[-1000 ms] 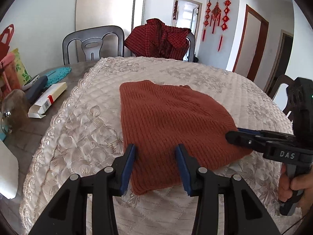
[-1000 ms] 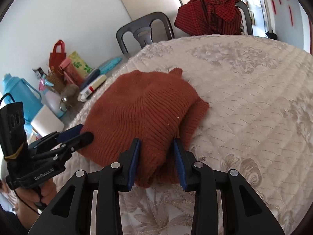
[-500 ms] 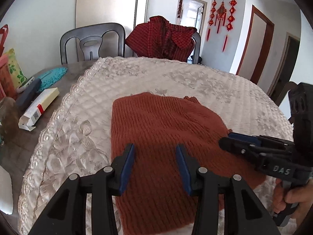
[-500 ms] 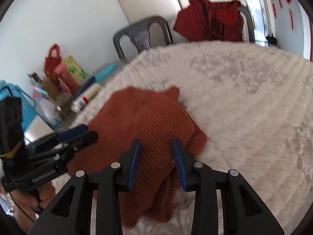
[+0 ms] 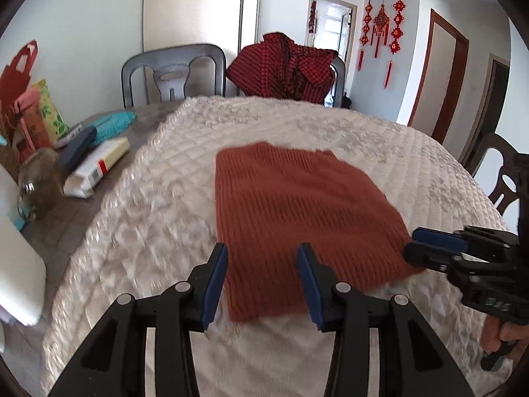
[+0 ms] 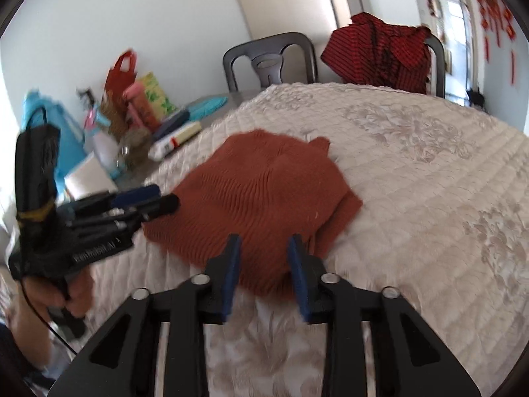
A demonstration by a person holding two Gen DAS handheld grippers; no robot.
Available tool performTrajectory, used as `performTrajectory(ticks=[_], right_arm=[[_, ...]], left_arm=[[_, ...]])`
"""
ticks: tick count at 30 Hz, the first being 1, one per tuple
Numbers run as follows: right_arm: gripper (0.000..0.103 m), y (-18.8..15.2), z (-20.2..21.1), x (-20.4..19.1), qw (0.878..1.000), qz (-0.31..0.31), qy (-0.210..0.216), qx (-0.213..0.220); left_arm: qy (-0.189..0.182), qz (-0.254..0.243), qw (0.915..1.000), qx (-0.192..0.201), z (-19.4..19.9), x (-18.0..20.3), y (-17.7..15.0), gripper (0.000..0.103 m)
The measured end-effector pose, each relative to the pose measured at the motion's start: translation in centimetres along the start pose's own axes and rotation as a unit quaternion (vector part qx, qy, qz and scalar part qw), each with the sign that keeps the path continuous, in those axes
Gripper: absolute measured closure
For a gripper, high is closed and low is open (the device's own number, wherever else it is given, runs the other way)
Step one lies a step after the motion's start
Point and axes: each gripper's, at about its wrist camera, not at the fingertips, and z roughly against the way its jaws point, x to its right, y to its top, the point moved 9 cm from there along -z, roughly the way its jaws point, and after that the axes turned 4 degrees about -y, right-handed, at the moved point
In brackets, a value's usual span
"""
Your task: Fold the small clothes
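A rust-brown knitted garment (image 5: 297, 211) lies folded into a rough rectangle on the cream quilted tablecloth (image 5: 380, 139); it also shows in the right wrist view (image 6: 264, 195). My left gripper (image 5: 263, 281) is open and empty, above the garment's near edge. My right gripper (image 6: 263, 274) is open and empty, just short of the garment's near right corner. Each gripper shows in the other's view, the right (image 5: 416, 248) at the garment's right corner and the left (image 6: 162, 198) at its left edge.
Clutter sits on the bare table at the left: a white box (image 5: 99, 165), a glass jar (image 5: 39, 185), a teal cloth (image 5: 112, 122), bags (image 6: 132, 99). A grey chair (image 5: 172, 72) and a chair draped with a red checked garment (image 5: 284, 66) stand behind.
Both grippers have drawn back toward me from over the garment and now hover at its near edge. The garment lies flatter and more squared than a second ago.
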Motion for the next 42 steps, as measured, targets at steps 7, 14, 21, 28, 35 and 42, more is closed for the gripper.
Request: performTrajectory(ticks=[7,14,21,28,35,42], right_arm=[[0.079,-1.3,0.2,0.6,1.0,-0.016,0.001,-0.01],[0.079,-3.5,2.2,0.4,1.0,-0.024,-0.006,-0.019],[0.062,-5.1,2.6,0.4,0.999,-0.013,-0.028,-0.03],[0.061,-5.8,1.4,0.9,0.997,-0.01,-0.05,-0.057],[0.057,-6.1,1.1,0.2,0.995,0.023,-0.081,-0.062],[0.055,-6.2,1.1,0.0,0.994,0.032,-0.087,-0.063]], left_arm=[[0.012,-0.001,0.9998,-0.015,0.2,0.4,-1.5,0.057],[0.02,-0.011,0.9993,-0.029,1.2,0.8,-3.0,0.057],[0.029,-0.016,0.9982,-0.049,1.4,0.6,-4.9,0.049],[0.044,-0.002,0.9966,-0.07,0.6,-0.5,-5.7,0.043],[0.045,-0.008,0.9962,-0.074,0.3,-0.3,-5.9,0.036],[0.043,-0.007,0.9962,-0.075,0.3,-0.3,-5.9,0.034]])
